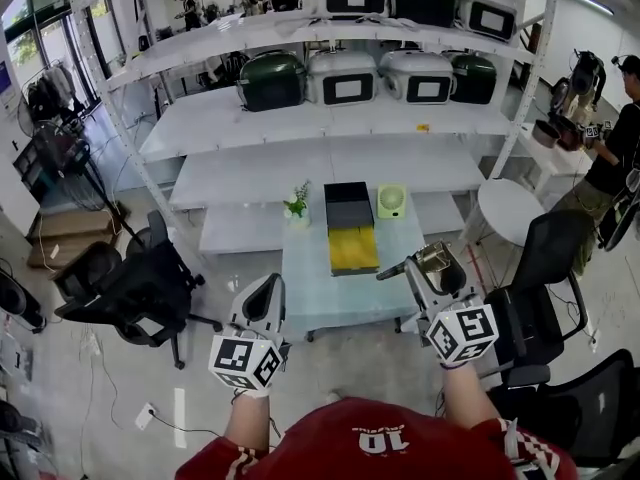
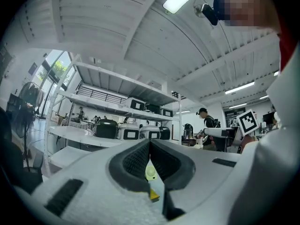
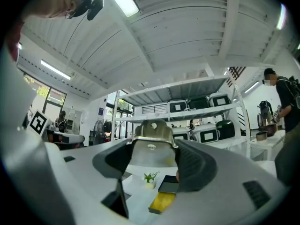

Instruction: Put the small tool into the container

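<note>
Metal tool [image 3: 151, 137] sits clamped in your right gripper [image 1: 436, 268], held short of the table's [image 1: 310, 293] near edge. Your left gripper [image 1: 262, 303] is closed on nothing. You look to be mid-carry, so next reach out over the table and line up above the container [image 1: 352, 230] at its middle before letting go. A plant [image 1: 297, 206] stands at the table's far left and a fan [image 1: 391, 201] at its far right. Chairs [image 1: 135, 288] flank the table, and shelves [image 1: 300, 118] of cookers [image 1: 342, 76] rise behind it.
</note>
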Available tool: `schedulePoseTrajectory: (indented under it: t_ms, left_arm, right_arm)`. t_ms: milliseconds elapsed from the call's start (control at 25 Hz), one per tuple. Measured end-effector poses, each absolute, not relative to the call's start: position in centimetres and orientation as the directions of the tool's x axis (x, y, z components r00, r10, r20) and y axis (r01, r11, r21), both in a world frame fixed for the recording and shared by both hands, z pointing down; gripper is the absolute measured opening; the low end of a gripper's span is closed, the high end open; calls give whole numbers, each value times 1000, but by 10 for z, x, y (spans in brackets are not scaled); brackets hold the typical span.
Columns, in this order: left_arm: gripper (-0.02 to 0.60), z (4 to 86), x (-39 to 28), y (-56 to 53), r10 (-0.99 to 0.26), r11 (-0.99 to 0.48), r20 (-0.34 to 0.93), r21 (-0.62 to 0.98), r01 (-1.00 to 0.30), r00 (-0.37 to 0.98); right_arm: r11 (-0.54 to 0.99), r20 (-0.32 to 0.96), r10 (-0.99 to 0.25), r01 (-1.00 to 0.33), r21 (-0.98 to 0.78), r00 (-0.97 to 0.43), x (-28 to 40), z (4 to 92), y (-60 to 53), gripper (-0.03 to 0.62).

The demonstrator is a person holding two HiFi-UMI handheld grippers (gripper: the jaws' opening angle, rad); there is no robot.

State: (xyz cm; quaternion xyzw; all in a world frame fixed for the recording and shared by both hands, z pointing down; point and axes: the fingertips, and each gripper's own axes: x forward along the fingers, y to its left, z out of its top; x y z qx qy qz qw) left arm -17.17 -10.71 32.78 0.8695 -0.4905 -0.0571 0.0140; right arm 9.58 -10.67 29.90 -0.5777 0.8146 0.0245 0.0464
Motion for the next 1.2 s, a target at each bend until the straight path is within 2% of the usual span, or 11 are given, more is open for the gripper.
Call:
schedulePoseTrajectory:
  t_ms: [720,1200]
  left_arm:
    - [-9,345,-185,-165,-821,-571,-73,95,-815,567]
    - [-2,341,-164,-202,-829,-557,-91,41,-830,552]
  right_arm:
    - [287,-54,-956,-958,21,-288,72,315,-152,287]
    - [369,-54,-928,-929,-14,-368,69,324,-209,287]
